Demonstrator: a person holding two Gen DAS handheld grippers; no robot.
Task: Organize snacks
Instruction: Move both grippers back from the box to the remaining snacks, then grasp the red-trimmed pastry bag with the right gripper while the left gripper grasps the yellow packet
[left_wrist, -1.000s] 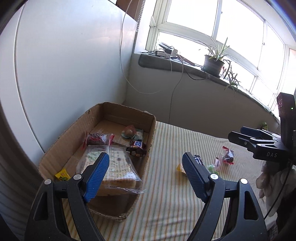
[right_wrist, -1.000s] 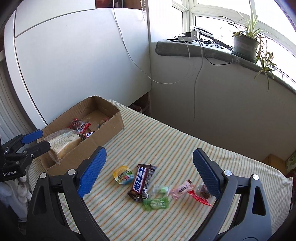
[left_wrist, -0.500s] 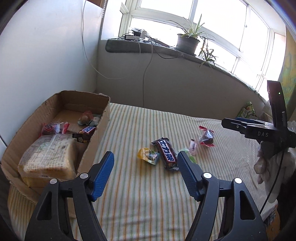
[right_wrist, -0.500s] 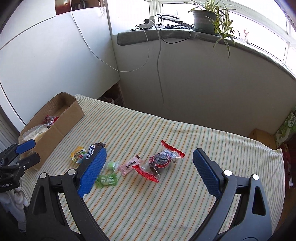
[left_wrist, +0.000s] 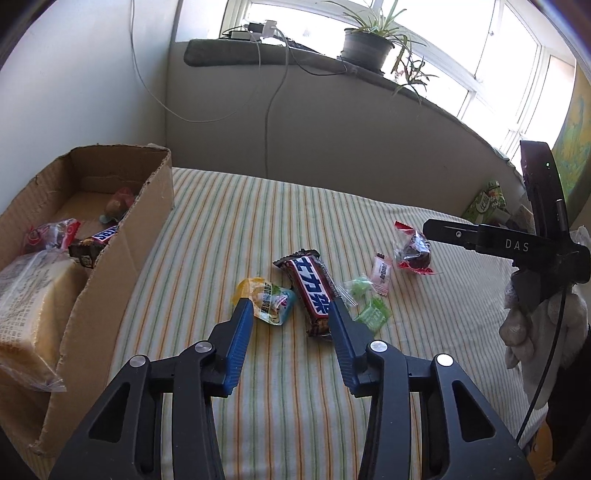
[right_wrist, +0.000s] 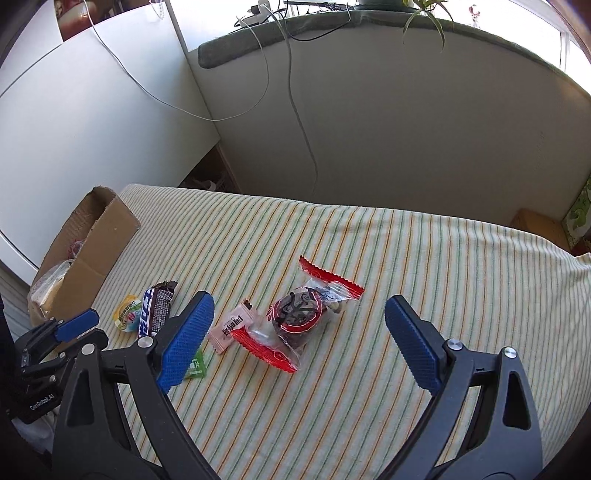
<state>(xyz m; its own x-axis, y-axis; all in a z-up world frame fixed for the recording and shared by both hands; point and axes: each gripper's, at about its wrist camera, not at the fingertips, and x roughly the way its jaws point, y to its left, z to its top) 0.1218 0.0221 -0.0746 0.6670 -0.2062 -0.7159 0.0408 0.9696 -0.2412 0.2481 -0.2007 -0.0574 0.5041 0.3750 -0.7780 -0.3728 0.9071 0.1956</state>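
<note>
Potted plant (left_wrist: 365, 46) on the windowsill (left_wrist: 295, 61) (cables (left_wrist: 271, 99) trailing down), striped cloth (left_wrist: 229, 236) below

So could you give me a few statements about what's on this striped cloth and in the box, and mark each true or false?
1. The chocolate bar lies on the striped cloth, outside the cardboard box. True.
2. The cardboard box is empty. False: it holds a bag of bread and other snacks.
3. The right gripper has wide-open jaws with the red-wrapped cake lying ahead between them. True.
4. The left gripper is clamped on the pink candy. False: it grips nothing; the candy lies apart on the cloth.
</note>
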